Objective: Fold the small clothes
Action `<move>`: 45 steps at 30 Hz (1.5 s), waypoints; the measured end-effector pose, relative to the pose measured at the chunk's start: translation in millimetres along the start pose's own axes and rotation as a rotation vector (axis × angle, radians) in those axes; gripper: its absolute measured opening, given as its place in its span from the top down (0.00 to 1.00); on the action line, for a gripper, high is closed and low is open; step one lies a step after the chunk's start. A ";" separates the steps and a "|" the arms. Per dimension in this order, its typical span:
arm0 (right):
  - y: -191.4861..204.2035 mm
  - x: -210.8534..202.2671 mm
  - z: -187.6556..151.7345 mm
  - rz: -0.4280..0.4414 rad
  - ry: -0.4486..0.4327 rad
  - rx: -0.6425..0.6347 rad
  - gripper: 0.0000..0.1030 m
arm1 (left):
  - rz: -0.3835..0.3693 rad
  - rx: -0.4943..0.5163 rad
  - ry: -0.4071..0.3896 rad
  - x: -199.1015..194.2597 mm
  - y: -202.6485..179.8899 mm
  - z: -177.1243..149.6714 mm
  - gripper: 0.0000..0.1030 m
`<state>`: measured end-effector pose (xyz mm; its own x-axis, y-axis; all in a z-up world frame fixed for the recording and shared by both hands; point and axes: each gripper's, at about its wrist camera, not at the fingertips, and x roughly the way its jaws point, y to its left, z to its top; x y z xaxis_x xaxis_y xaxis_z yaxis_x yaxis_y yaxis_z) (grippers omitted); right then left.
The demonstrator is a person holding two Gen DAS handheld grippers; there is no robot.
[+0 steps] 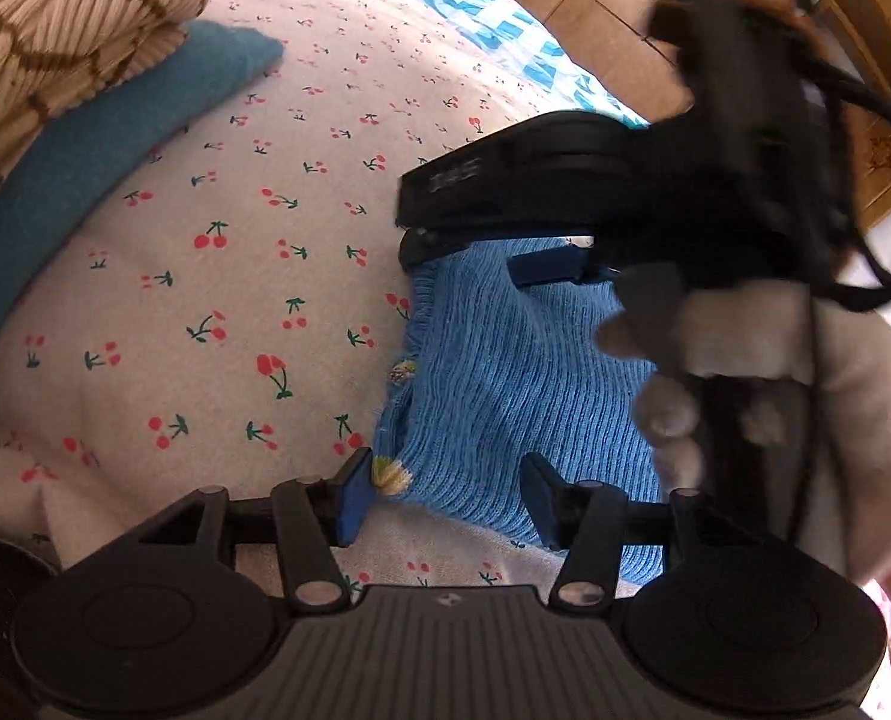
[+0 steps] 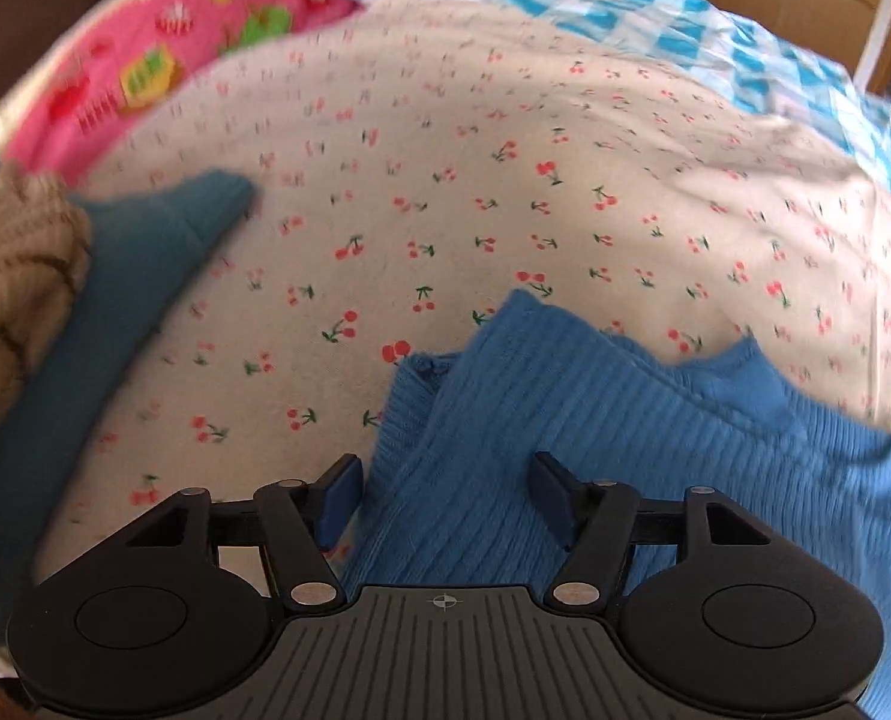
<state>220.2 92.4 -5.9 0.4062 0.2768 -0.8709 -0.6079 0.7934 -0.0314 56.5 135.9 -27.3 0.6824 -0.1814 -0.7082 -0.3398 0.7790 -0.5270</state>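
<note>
Your left gripper (image 1: 445,495) points steeply downward with its jaws parted, and its blue pads (image 1: 352,495) press on nothing. Your right gripper (image 2: 445,498) also tilts down, jaws spread wide. In the left wrist view your right hand (image 1: 673,384) wraps that tool's handle, though blur makes the finger placement hard to read.

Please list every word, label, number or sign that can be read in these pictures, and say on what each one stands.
No text can be read.
Pale marking on the right gripper's black body: too blurred to read.
Small crosshair sign on the left gripper's ribbed base: a symbol, not letters.
Pink cloth: pictures only, blurred.
</note>
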 end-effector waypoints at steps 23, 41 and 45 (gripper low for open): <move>-70.9 -64.0 -25.5 0.125 -0.177 0.152 0.84 | 0.168 0.132 -0.168 5.0 -34.0 -13.8 0.18; -248.1 -141.6 -133.9 0.278 -0.440 0.609 0.86 | -0.165 0.629 -0.143 7.2 -213.9 -58.8 0.67; -291.8 -123.2 -181.9 0.269 -0.433 0.768 0.86 | -0.169 0.722 -0.053 39.1 -242.6 -91.1 0.67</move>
<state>223.4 -271.8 21.4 0.6309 0.5602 -0.5368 -0.1620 0.7717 0.6150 106.7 -114.9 30.1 0.7243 -0.3188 -0.6113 0.2700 0.9470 -0.1740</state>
